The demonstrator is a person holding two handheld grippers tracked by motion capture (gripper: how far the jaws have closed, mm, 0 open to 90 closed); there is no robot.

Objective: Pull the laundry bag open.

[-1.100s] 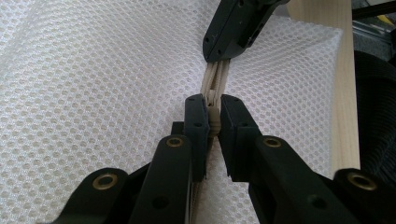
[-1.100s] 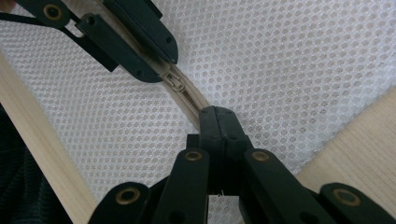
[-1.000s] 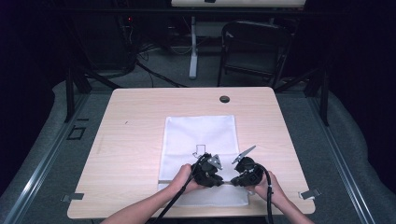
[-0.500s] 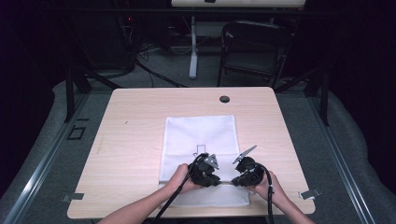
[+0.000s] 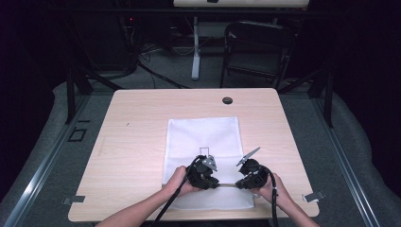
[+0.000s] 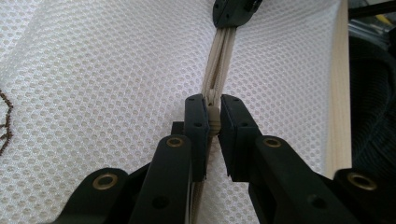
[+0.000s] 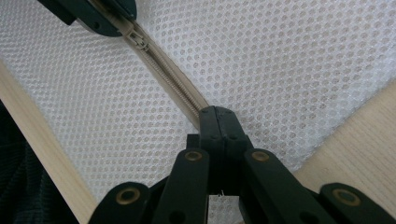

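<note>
A white mesh bag (image 5: 203, 137) lies flat on the wooden table (image 5: 137, 137), with its beige zipper (image 5: 229, 185) running along the near edge. In the left gripper view my left gripper (image 6: 212, 105) is shut on the zipper's slider (image 6: 214, 122). In the high view the left gripper (image 5: 215, 181) sits just left of the zipper run. My right gripper (image 7: 215, 112) is shut on the zipper tape (image 7: 175, 84) nearer the bag's right end, and it faces the left gripper (image 7: 93, 14). From above, the right gripper (image 5: 241, 181) is a short way from the left one.
The table's near edge (image 5: 189, 218) is close behind both hands. A dark round grommet (image 5: 227, 100) sits at the table's far side. A small dark outline mark (image 5: 204, 151) shows on the bag. A chair (image 5: 257, 47) and stand legs are beyond the table.
</note>
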